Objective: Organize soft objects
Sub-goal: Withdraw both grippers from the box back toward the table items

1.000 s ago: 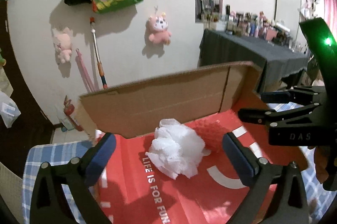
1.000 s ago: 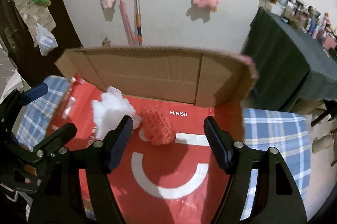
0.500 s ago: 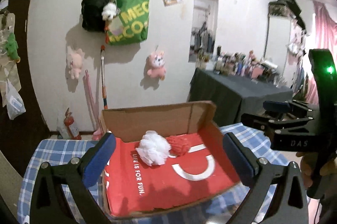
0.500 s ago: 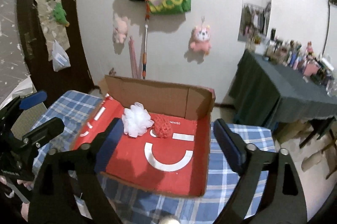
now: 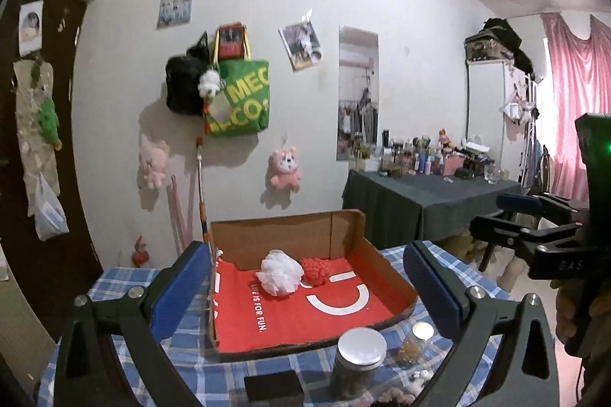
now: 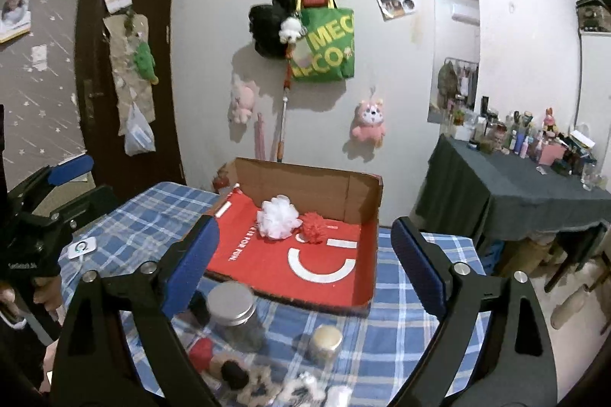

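Observation:
A white mesh puff [image 5: 280, 271] [image 6: 278, 216] and a red puff [image 5: 320, 268] [image 6: 314, 227] lie side by side at the back of a cardboard box [image 5: 275, 239] [image 6: 305, 183] lined in red. My left gripper [image 5: 305, 265] is open and holds nothing, well back from the box. My right gripper [image 6: 305, 227] has its jaws opening, with nothing between them, and also hangs short of the box. Several small soft items [image 6: 236, 372], among them a red one and a dark one, lie on the checked cloth at the near edge.
A metal-lidded jar [image 6: 233, 311] [image 5: 359, 357] and a smaller gold-lidded jar [image 6: 325, 340] stand in front of the box on the blue checked table [image 6: 152, 216]. A white device [image 6: 81, 248] lies at the left. A dark-clothed table [image 6: 515, 177] with bottles stands at the right.
Both grippers have drawn back and upward from the box, so the whole box, the jars and the table front now show. The right jaws have spread wider.

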The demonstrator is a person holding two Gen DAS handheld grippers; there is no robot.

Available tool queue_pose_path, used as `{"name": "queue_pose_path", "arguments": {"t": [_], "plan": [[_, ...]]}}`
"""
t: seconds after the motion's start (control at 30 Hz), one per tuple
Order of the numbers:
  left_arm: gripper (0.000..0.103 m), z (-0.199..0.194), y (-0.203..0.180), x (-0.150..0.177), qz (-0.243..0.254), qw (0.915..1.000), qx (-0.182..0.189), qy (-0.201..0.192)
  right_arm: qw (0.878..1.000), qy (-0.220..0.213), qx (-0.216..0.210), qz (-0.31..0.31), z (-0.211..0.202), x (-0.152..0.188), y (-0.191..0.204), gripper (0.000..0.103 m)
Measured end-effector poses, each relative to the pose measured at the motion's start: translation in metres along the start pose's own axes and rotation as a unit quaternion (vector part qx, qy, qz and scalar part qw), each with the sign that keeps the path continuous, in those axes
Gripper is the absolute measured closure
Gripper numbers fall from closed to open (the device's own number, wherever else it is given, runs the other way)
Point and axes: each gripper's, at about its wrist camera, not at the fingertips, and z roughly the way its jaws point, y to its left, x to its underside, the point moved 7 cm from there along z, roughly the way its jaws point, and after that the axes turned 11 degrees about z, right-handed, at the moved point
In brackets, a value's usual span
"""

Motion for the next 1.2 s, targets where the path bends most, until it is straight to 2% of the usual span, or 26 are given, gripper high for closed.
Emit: {"name": "queue_pose_path", "arguments": {"t": [0.13,0.4,0.57,0.73,0.97,1.2], "plan": [[0.000,-0.031,-0.008,0.015,0.000,0.9997,-0.001,-0.026,1.000,-0.017,-0.010,0.006,-0.028,0.023,0.004,0.005],[0.000,-0.058,-0.029,0.070,-0.012,0.9995,0.001,-0.030,0.999,-0.046,0.003,0.007,-0.059,0.085,0.012,0.005],[0.000,-0.056,-0.037,0.107,-0.027,0.9996,0.002,-0.007,0.998,-0.057,0.036,0.004,-0.057,0.122,0.013,0.005],[0.000,-0.052,-0.040,0.141,-0.036,0.9992,-0.005,0.018,0.997,-0.054,0.048,0.015,-0.047,0.156,0.010,0.005],[0.000,-0.035,-0.047,0.188,-0.056,0.9962,-0.002,0.067,0.997,-0.026,0.066,0.043,-0.020,0.197,-0.003,0.005],[0.000,-0.013,-0.048,0.228,-0.067,0.9909,-0.001,0.116,0.995,0.005,0.094,0.038,0.005,0.226,-0.011,0.005]]}}
